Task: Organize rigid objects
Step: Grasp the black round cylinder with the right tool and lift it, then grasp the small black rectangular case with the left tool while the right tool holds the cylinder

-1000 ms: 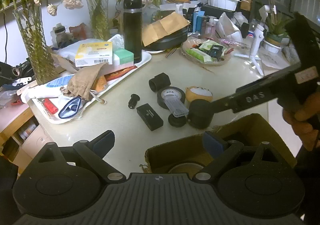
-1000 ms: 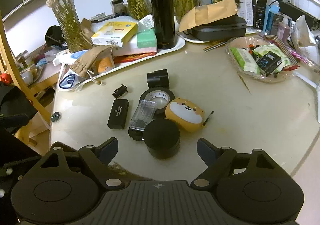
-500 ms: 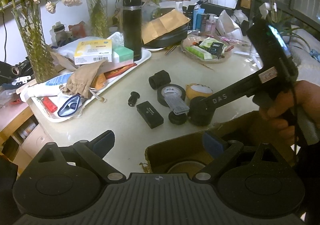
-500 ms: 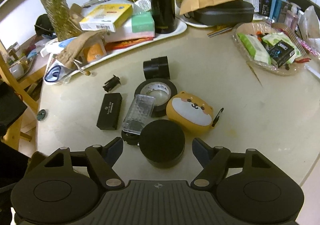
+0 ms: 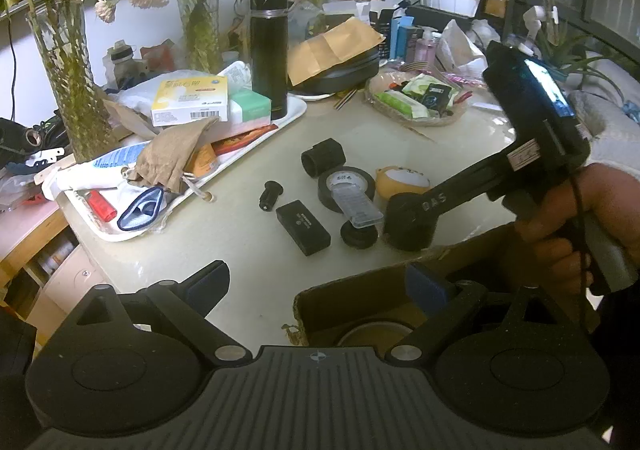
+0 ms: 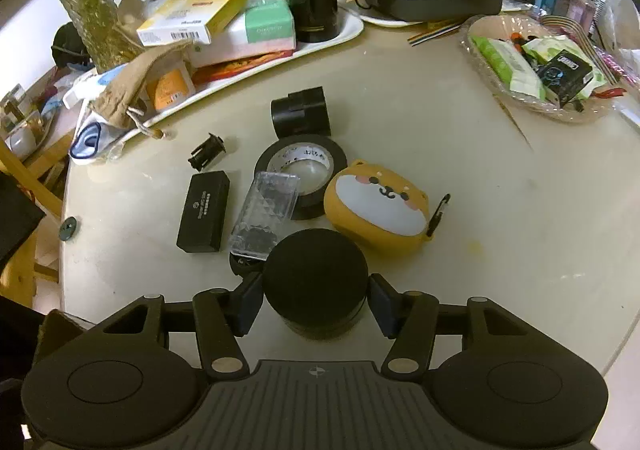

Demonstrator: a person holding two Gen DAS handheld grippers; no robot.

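A black round jar (image 6: 315, 282) stands on the pale table, and my right gripper (image 6: 316, 300) is shut on its sides; both pads touch it. The same jar (image 5: 408, 224) shows in the left wrist view under the right gripper's arm. Beyond it lie a clear plastic case (image 6: 266, 216), a black tape roll (image 6: 302, 166), a dog-faced orange case (image 6: 378, 204), a flat black box (image 6: 204, 212), a black cylinder (image 6: 302, 112) and a small black plug (image 6: 207, 151). My left gripper (image 5: 316, 286) is open and empty over the rim of a cardboard box (image 5: 360, 300).
A white tray (image 5: 240, 166) with boxes, a cloth pouch and a black flask (image 5: 269, 50) sits at the back left. A glass dish (image 6: 540, 62) of packets stands at the back right. Vases of plants (image 5: 68, 82) line the far left edge.
My right gripper moved forward and down around the black jar and closed on it. The left gripper has not moved.
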